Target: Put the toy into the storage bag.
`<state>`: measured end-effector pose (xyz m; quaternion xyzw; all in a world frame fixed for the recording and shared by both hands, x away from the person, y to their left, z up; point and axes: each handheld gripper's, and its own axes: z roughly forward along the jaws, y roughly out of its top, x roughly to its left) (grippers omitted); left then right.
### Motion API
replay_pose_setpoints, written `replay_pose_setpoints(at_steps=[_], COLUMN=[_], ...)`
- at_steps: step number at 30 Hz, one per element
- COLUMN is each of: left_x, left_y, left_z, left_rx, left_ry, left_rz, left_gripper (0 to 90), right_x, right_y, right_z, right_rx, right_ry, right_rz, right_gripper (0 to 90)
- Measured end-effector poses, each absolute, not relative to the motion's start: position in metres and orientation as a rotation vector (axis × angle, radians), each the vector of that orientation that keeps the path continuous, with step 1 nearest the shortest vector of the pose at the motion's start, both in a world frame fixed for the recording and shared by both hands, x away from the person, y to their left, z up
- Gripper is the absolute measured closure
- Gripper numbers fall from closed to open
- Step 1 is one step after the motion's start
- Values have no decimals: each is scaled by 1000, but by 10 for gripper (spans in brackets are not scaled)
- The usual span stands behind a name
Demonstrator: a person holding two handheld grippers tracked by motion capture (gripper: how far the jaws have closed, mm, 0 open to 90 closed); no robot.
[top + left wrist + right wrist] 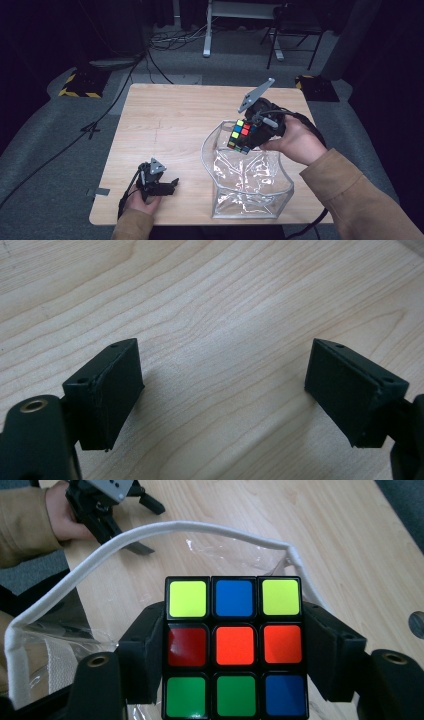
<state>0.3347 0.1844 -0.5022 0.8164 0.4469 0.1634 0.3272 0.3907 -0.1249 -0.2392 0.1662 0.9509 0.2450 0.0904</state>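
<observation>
- A lab or studio space is showing: a pale wooden table sitting on grey carpet.
- Black cables and yellow-black hazard-striped blocks are lying at eleven o'clock.

- Puzzle cube: bottom edge cut off by frame in right gripper view; its sides covered by the right gripper pads.
- Clear bag: lower part cut off there, contents can't tell.
- Left gripper: body cut off in left gripper view.
</observation>
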Motion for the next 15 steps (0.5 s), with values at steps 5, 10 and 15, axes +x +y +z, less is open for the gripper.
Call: replay_pose_setpoints(at_steps=[5,10,15], left_x=[335,335,335], left_y=[184,184,184], left_z=[-502,-502,-502], left_rx=[2138,2138,2138], left_ry=[1171,1172,1172], left_rz=[424,423,425], left_gripper=[158,158,158], right_x=[393,390,389], right_y=[-119,-115,-109], right_z=[-252,-265,-276], right_rx=[432,505,483], right_ry=[2851,2904,2930], right_rz=[724,680,656], right_gripper=[340,339,340])
